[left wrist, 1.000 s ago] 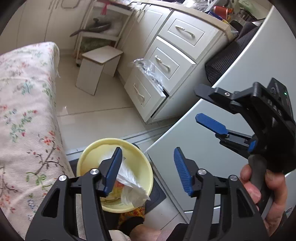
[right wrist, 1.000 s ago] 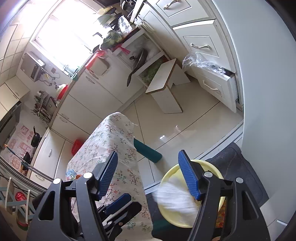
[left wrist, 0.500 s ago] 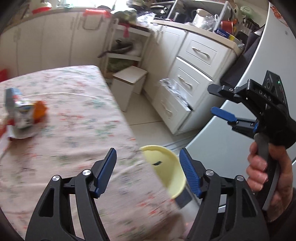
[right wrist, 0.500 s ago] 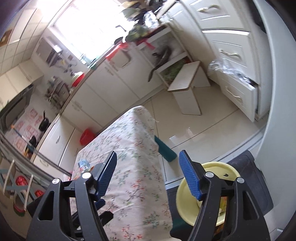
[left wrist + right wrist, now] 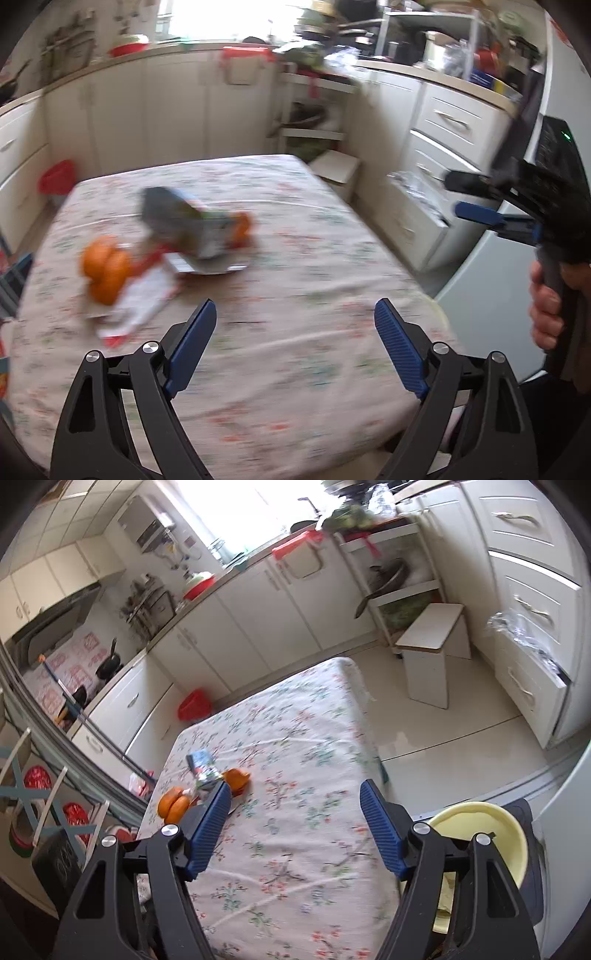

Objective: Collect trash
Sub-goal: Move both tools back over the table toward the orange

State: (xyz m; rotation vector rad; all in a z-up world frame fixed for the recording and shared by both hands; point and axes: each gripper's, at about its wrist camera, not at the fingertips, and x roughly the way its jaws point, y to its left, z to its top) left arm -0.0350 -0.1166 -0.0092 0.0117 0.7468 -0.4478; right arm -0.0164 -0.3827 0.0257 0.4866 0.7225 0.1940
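My left gripper [image 5: 295, 339] is opening wide with nothing between its jaws, aimed over the floral table [image 5: 317, 258] at the wrappers [image 5: 195, 229] and orange peel [image 5: 105, 269]. My right gripper [image 5: 295, 819] hangs open and empty too, beside the yellow bin [image 5: 480, 827] so drops stay short.
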